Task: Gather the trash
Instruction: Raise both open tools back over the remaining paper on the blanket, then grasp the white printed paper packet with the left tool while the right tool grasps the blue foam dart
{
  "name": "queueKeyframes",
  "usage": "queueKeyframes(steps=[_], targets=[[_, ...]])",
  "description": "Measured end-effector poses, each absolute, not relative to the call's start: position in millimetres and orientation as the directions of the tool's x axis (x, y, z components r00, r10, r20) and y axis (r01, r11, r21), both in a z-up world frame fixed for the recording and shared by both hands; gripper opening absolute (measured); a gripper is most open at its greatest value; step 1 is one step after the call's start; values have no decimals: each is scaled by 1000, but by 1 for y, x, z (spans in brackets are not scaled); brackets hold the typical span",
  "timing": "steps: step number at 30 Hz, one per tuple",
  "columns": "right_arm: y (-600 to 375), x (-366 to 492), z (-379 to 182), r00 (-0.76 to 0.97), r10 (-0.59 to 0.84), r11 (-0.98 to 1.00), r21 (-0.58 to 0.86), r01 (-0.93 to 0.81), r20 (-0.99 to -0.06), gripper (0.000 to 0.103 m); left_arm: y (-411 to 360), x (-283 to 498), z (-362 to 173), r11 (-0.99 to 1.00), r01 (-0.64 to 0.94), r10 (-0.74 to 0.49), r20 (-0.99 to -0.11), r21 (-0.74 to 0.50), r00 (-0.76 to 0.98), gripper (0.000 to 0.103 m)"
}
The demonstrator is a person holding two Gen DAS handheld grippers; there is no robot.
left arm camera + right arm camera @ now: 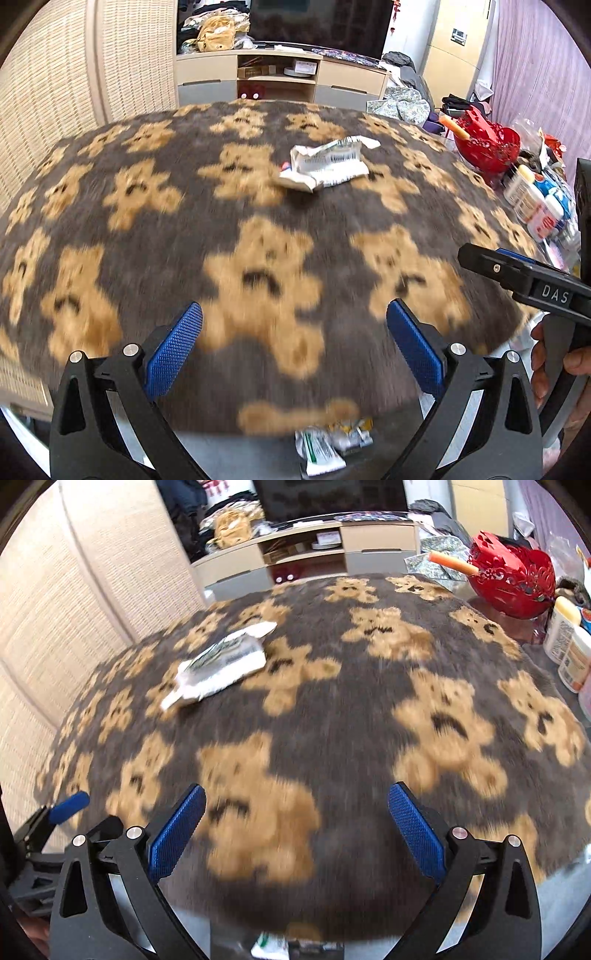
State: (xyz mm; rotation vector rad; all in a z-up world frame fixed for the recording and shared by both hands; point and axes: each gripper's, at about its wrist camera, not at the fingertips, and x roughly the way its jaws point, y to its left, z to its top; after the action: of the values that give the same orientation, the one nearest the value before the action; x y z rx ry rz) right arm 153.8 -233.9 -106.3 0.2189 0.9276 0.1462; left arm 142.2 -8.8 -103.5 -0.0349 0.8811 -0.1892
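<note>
Wrapper (pixel 327 164), crumpled white with printed text, lies alone on the bear-print blanket (pixel 166 266), at about 12 o'clock from the left gripper (pixel 293 347) and about 10–11 o'clock from the right gripper (pixel 297 829). Well apart from both.

Gripper state: left jaws stand wide apart, nothing between the blue pads. Right jaws likewise spread to full width, nothing between them. Neither touches the blanket.

Step in hand (judgement): reach for the remaining wrapper. The left gripper looks better aligned, since the piece sits almost straight ahead of it. Notes for a clean pick:
- Come down over the raised, crumpled middle, not the flat tail at its 1 o'clock end.
- Straddle the short width so both pads meet paper.
- Blanket pile is soft; press lightly or the pads may pinch fabric along with the wrapper.
- Frames are motion-blurred; settle before closing.

Count:
- wrappers on blanket: 1
- discarded packets (pixel 332 443) off the near blanket edge at 6 o'clock: a small heap, at least 2; exact number unclear
- grippers: 2
- red openwork basket (pixel 513 578) at 1–2 o'clock: 1
- bottles and tubs (pixel 569 646) at 3 o'clock: several, partly cut off
</note>
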Motion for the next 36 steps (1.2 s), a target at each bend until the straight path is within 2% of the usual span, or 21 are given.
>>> queueKeyframes(steps=[6, 12, 17, 20, 21, 25, 31, 33, 36], targets=[[-246, 202, -107, 600, 213, 961, 276, 14, -771, 99, -17, 191, -101, 981, 167, -183, -747, -97, 639, 95], [-246, 235, -100, 614, 188, 972, 233, -6, -766, 99, -21, 244, -102, 979, 180, -188, -734, -90, 653, 94], [-255, 254, -103, 599, 185, 975, 223, -12, -779, 99, -31, 278, -104, 974, 217, -197, -731, -68, 653, 88], [-258, 261, -103, 595, 216, 967, 252, -22, -774, 99, -37, 294, -113, 967, 250, -208, -741, -56, 639, 79], [-258, 263, -102, 598, 227, 965, 260, -31, -769, 99, -40, 298, -116, 963, 263, -211, -745, -49, 632, 73], [-255, 269, -99, 606, 237, 966, 253, -60, -760, 99, -45, 305, -126, 950, 304, -249, -751, -68, 612, 29], [-247, 281, -104, 600, 251, 965, 248, -90, -759, 99, -51, 298, -120, 942, 335, -254, -722, -33, 644, 21], [-242, 285, -108, 591, 259, 963, 247, -104, -764, 99, -47, 297, -115, 940, 336, -269, -712, -49, 649, 10], [-236, 291, -114, 583, 258, 965, 238, -112, -770, 99, -37, 295, -100, 947, 316, -264, -681, -50, 683, 10]])
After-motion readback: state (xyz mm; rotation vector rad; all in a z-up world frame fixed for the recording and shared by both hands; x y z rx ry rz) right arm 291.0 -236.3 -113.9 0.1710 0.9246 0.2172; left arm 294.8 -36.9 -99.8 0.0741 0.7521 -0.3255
